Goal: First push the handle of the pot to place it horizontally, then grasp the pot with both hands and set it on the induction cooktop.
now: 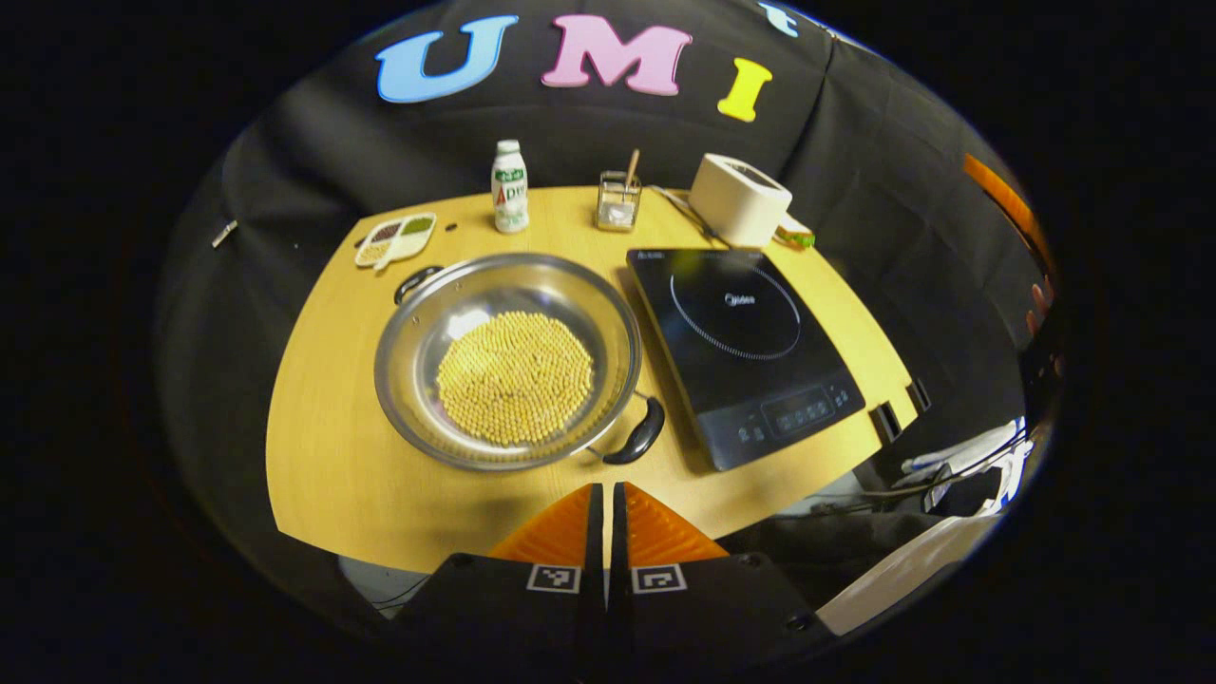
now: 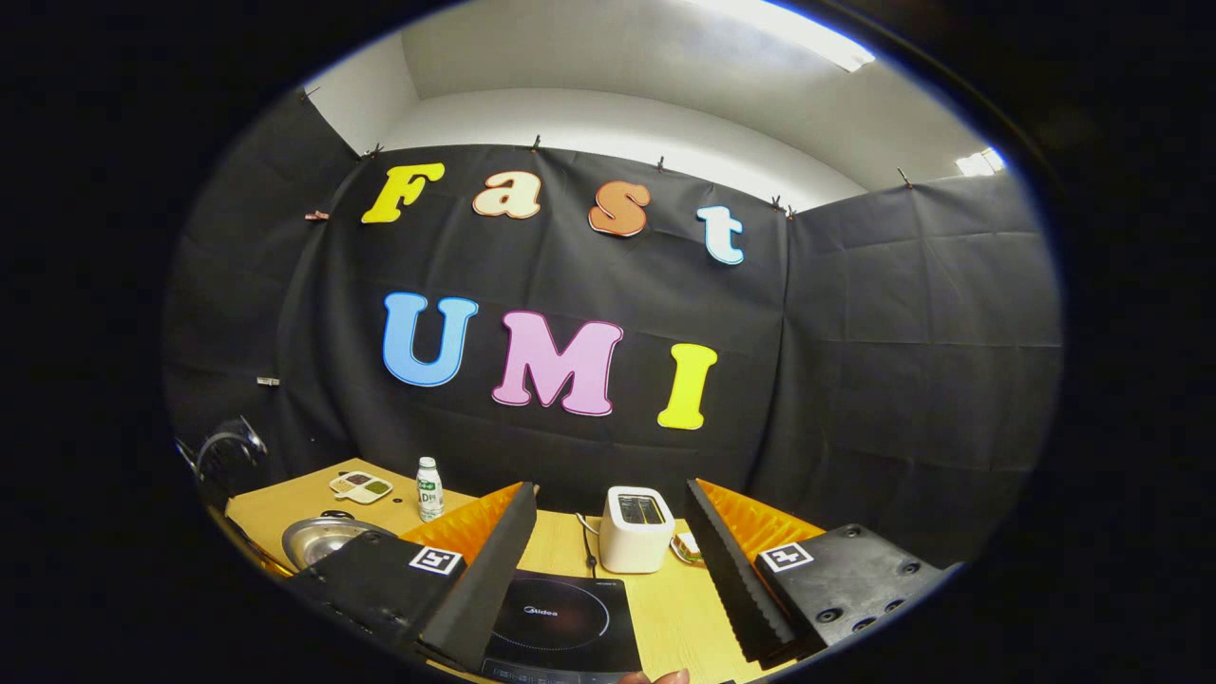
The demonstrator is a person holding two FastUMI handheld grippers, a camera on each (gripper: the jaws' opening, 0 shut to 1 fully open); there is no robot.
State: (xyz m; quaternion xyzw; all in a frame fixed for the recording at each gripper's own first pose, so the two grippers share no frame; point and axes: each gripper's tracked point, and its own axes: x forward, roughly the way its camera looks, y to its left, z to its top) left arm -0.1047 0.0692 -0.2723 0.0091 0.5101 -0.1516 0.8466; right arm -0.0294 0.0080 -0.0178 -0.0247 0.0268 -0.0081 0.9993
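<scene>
I see the wide steel pot of yellow beans (image 1: 508,359) on the wooden table (image 1: 332,465), just left of the black induction cooktop (image 1: 741,351) — handles set diagonally. My left gripper (image 1: 605,494) is pinched narrow, holding nothing; my right gripper (image 2: 608,518) is spread wide, above the cooktop.

**Pot beside cooktop on the worktop**

In the left gripper view, the pot (image 1: 508,361) sits on the worktop (image 1: 332,475), beans (image 1: 515,377) in it, just left of the cooktop (image 1: 746,351). Behind them stand a bottle (image 1: 510,187), jar (image 1: 618,200) and toaster (image 1: 739,199); a dish (image 1: 396,238) lies far left.
</scene>
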